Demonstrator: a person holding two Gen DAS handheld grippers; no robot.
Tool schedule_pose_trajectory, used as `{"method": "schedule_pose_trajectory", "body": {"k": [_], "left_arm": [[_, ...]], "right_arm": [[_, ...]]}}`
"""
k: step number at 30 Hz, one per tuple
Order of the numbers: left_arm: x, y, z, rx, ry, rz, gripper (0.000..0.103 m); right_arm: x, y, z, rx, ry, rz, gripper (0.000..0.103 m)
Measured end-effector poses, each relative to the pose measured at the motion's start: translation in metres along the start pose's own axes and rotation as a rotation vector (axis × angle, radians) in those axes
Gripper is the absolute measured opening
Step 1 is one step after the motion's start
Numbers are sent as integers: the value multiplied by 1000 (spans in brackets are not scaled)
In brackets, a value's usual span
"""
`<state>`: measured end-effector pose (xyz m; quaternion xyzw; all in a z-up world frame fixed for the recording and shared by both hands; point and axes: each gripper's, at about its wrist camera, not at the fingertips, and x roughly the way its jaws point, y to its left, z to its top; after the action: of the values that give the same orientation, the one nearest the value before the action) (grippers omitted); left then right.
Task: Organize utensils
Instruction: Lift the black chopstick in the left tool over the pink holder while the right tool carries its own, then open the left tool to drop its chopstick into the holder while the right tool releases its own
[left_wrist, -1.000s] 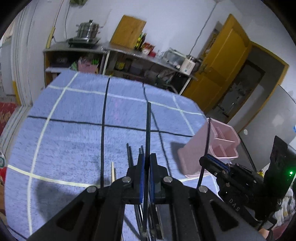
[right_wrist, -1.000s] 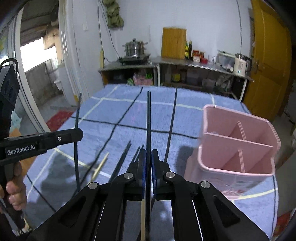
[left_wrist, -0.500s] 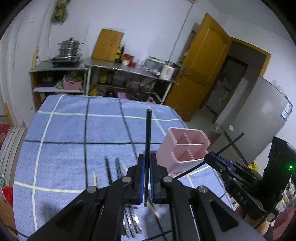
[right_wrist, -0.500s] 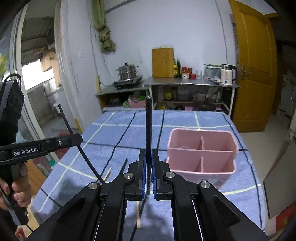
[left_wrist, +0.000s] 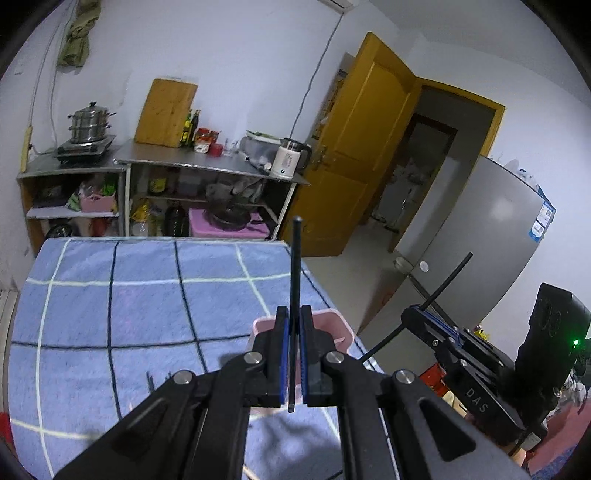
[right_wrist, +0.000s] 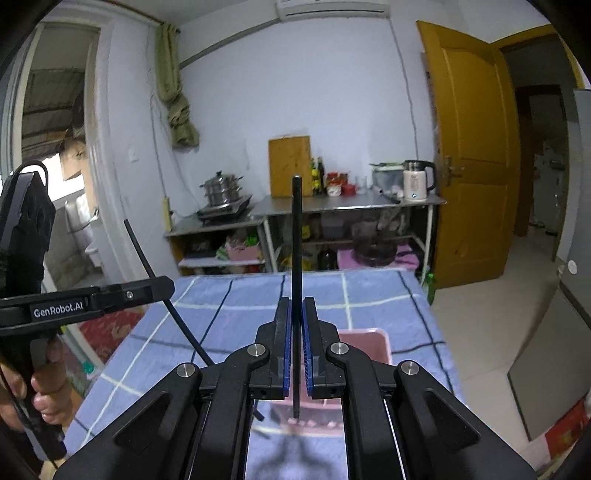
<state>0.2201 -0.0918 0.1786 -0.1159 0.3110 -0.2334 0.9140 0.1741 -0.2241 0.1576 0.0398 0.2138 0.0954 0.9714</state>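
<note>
My left gripper (left_wrist: 291, 325) is shut on a black chopstick (left_wrist: 295, 266) that stands upright, its lower end above the pink utensil holder (left_wrist: 341, 330). My right gripper (right_wrist: 295, 317) is shut on a second black chopstick (right_wrist: 296, 240), also upright, just above the same pink holder (right_wrist: 369, 343). Each gripper shows in the other's view: the right one (left_wrist: 424, 314) with its chopstick slanted, the left one (right_wrist: 162, 286) likewise. Both grippers are raised above the blue checked tablecloth (left_wrist: 129, 306). A few loose utensil ends (left_wrist: 149, 380) lie on the cloth, mostly hidden by my fingers.
The table's far and right edges drop off to the floor. Metal shelves (left_wrist: 207, 173) with pots, bottles and a kettle stand against the back wall. A yellow door (left_wrist: 365, 147) and a grey fridge (left_wrist: 480, 240) are to the right.
Both grippers have lifted and tilted up with their chopsticks, now nearly upright over the pink holder. The loose utensils on the cloth have dropped out of sight below.
</note>
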Motion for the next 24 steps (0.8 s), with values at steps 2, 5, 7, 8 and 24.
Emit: {"method": "schedule_pose_trajectory", "body": {"k": [2, 5, 7, 8, 24], "left_arm": [[10, -2, 6, 5, 3, -2, 5], [25, -2, 11, 10, 8, 3, 5], [35, -3, 12, 9, 18, -1, 5], [42, -2, 11, 18, 24, 12, 5], [104, 23, -23, 1, 145, 35, 8]], "right_arm": [[5, -5, 3, 13, -5, -3, 5], [20, -12, 1, 27, 7, -2, 5], [29, -15, -4, 35, 24, -1, 5], [35, -17, -9, 40, 36, 1, 5], [93, -39, -55, 81, 202, 5, 6]]}}
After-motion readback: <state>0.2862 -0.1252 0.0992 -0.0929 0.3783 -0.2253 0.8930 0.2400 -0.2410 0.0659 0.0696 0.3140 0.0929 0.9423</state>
